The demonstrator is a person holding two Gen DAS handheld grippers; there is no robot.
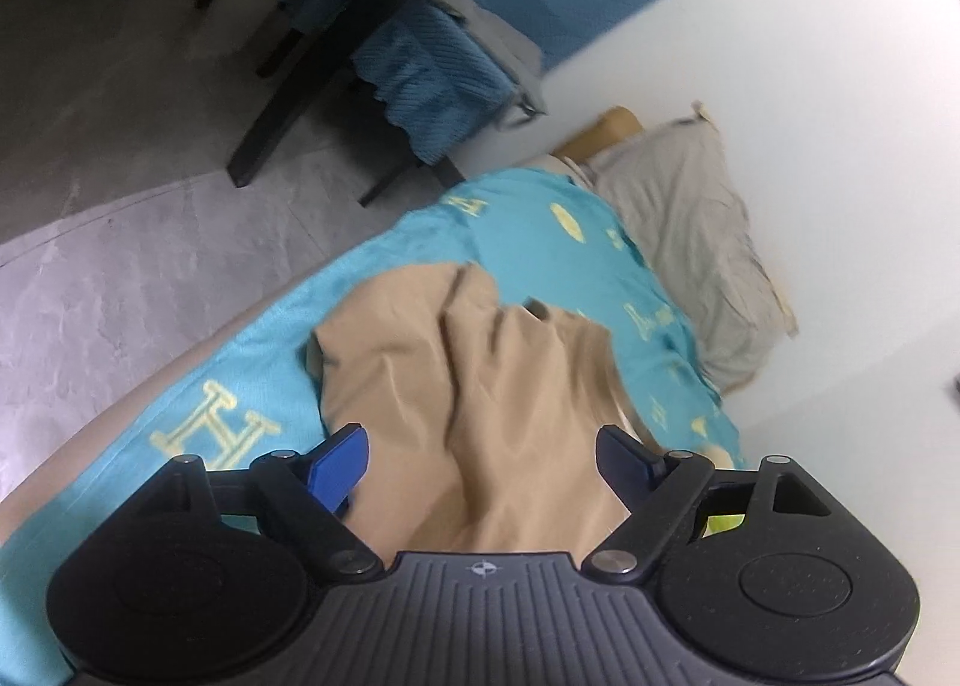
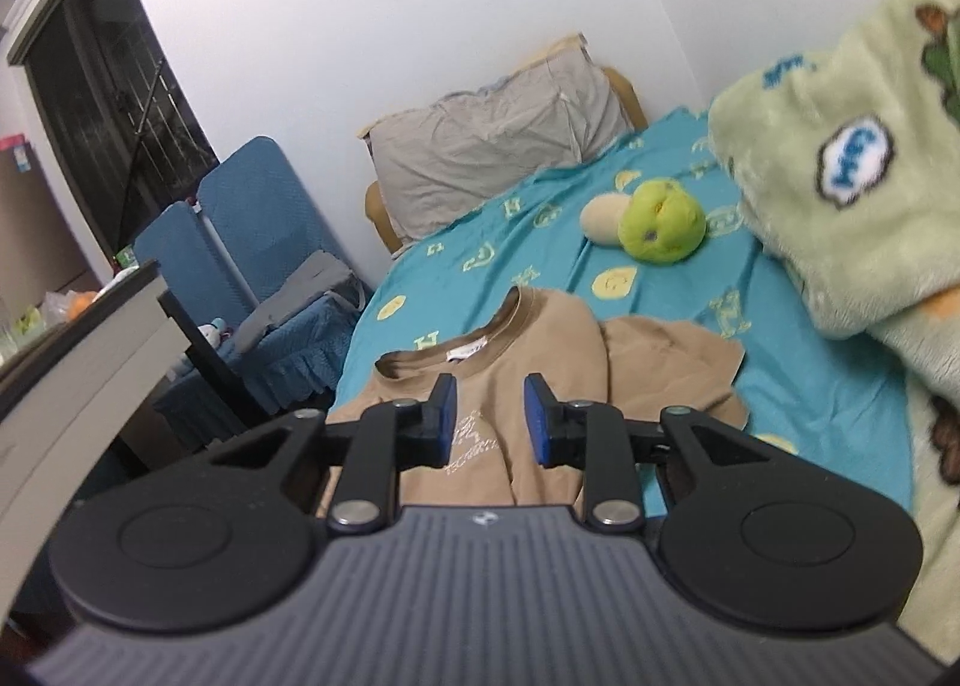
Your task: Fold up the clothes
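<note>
A tan T-shirt [image 2: 540, 362] lies on the turquoise bed sheet [image 2: 660, 272], collar toward the pillow, one sleeve spread to the right. It also shows in the left wrist view [image 1: 468, 362], rumpled. My left gripper [image 1: 480, 464] is wide open just above the shirt, holding nothing. My right gripper [image 2: 489, 416] is open with a narrower gap, hovering over the shirt's chest print, holding nothing.
A grey pillow [image 2: 498, 140] lies at the bed head. A green plush toy [image 2: 660, 224] and a beige one [image 2: 606, 218] sit on the sheet. A pale green fleece blanket [image 2: 840, 176] is piled at the right. Blue chairs [image 1: 432, 68] and a table [image 2: 90, 356] stand beside the bed.
</note>
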